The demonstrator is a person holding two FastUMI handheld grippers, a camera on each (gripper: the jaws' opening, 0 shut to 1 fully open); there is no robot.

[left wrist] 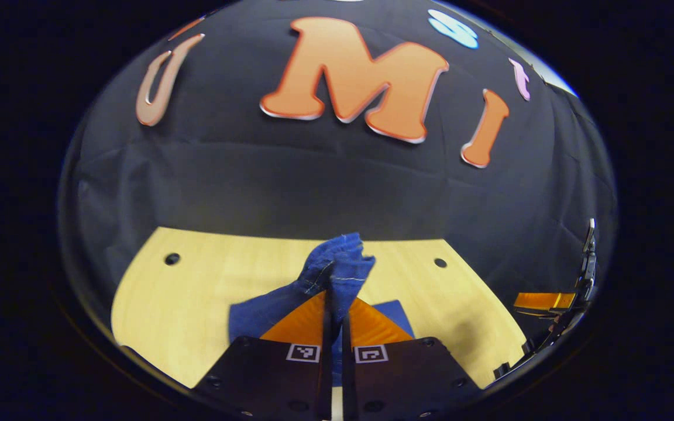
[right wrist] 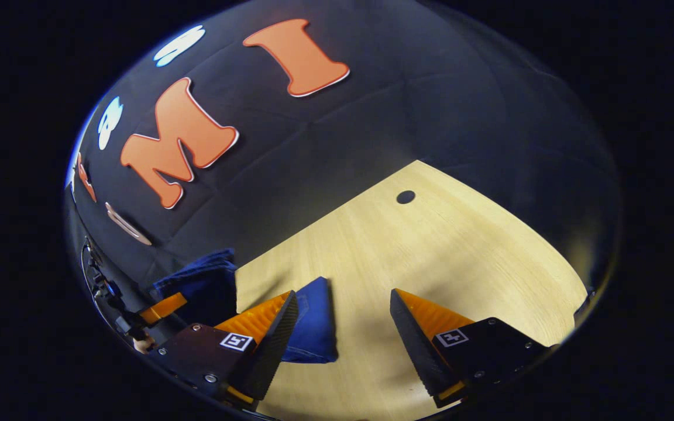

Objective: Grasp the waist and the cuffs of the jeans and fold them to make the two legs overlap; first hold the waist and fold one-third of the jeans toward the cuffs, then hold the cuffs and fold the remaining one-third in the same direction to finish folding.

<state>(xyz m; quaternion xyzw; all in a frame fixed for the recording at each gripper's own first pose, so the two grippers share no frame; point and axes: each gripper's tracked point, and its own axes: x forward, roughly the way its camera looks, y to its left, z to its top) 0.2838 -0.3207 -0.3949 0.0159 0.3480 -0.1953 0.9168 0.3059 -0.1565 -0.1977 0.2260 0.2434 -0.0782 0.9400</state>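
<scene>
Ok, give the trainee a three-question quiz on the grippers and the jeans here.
1. True or false: the left gripper is shut on the jeans.
2. The right gripper is: A) open, holding nothing; B) shut on the cloth; C) shut on the table.
3. Fill in: the pinched denim is ___ off the table.

Key: 1 true; 2 A; 3 lifted.

Jeans (left wrist: 337, 266) lie on the table (left wrist: 196, 304) — wall (left wrist: 313, 175) behind.
</scene>
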